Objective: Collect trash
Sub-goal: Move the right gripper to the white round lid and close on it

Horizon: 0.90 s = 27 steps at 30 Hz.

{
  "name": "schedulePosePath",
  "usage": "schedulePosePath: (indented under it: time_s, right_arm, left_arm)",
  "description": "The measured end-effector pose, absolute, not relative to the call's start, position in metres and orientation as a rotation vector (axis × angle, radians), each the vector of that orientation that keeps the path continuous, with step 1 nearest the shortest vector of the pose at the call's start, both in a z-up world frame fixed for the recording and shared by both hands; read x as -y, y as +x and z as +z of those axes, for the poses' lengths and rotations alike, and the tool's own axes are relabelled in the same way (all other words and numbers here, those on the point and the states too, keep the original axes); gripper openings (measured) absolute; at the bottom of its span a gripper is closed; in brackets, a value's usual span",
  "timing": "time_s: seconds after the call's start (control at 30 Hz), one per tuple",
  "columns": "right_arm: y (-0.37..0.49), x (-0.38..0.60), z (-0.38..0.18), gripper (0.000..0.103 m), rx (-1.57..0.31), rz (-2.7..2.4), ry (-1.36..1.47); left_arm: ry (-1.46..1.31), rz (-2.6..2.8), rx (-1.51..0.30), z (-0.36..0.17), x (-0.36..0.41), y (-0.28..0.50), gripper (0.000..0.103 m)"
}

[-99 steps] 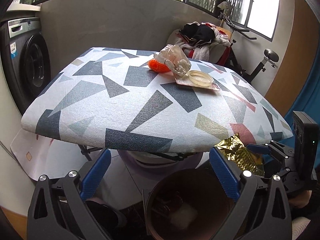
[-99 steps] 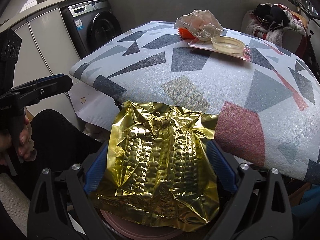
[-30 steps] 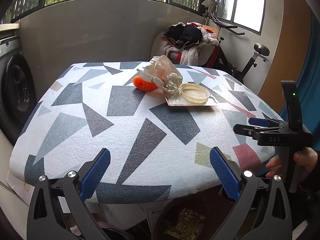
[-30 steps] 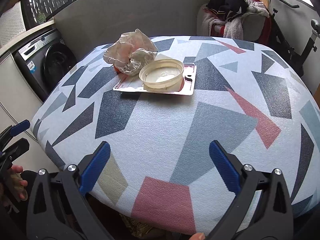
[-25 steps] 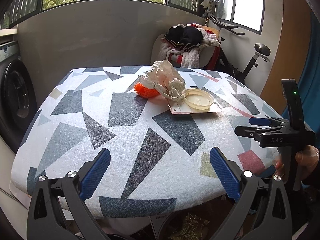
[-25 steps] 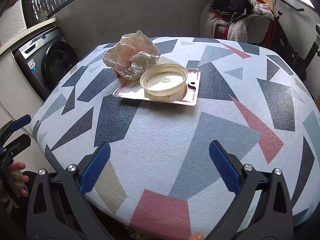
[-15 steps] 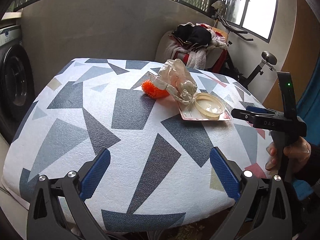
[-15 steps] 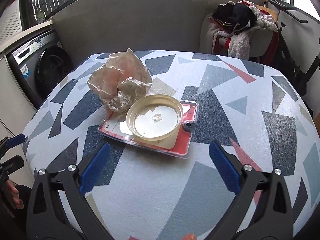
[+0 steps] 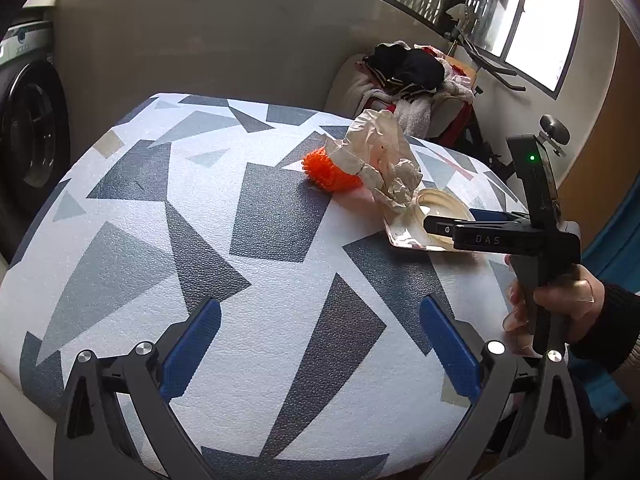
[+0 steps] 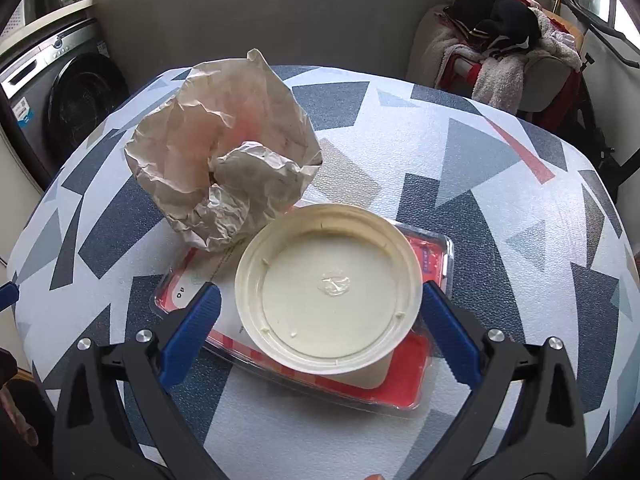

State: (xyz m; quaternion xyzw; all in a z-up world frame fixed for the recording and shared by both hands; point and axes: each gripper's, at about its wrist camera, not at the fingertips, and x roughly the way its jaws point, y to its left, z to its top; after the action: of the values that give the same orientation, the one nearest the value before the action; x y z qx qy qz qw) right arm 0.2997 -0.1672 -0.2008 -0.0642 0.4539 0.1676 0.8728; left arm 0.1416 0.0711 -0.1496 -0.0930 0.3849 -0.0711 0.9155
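Observation:
A cream round plastic lid (image 10: 329, 292) lies on a clear red-and-white plastic tray (image 10: 404, 384) on the patterned table (image 10: 460, 184). A crumpled beige paper bag (image 10: 224, 160) leans against the lid's far left. My right gripper (image 10: 320, 332) is open, its blue pads on either side of the lid's near half, not touching. In the left wrist view the right gripper (image 9: 448, 224) hovers over the lid (image 9: 444, 210) and tray, next to the bag (image 9: 380, 164) and an orange spiky ball (image 9: 328, 172). My left gripper (image 9: 320, 352) hangs open over the table's near part, holding nothing.
A washing machine (image 10: 64, 92) stands at the left. A chair piled with clothes (image 10: 500, 40) sits behind the table, with an exercise bike (image 9: 552, 136) to its right. A hand (image 9: 560, 300) grips the right gripper's handle.
My right gripper dropped the gold foil wrapper into the bin below the table edge, then rose and moved forward over the table to straddle the lid. The left gripper rose and stayed open.

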Motion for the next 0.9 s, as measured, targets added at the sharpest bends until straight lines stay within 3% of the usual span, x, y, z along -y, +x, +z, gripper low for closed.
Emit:
schedulePosePath:
  time_s: [0.13,0.2,0.47,0.63,0.9]
  right_arm:
    - [0.302,0.168,-0.205,0.097,-0.955,0.348,-0.134]
    - [0.301,0.174,-0.203,0.089,-0.946,0.37,-0.11]
    - [0.279,0.191,-0.182,0.087,-0.869,0.429,-0.072]
    - [0.269,0.209,-0.174,0.087,-0.843,0.392,-0.088]
    - [0.273,0.232,-0.187,0.087,-0.886,0.294,-0.148]
  left_arm:
    - [-0.199,-0.164,-0.798,-0.152,-0.066,0.146,0.097]
    - [-0.193,-0.17,-0.799,-0.152,-0.062,0.148,0.097]
    - [-0.287,-0.194,-0.865,-0.16,-0.06,0.172,0.097]
    - [-0.376,-0.224,-0.929,-0.168,-0.054,0.201,0.077]
    - [-0.42,-0.261,-0.956,-0.171,-0.035,0.235,0.074]
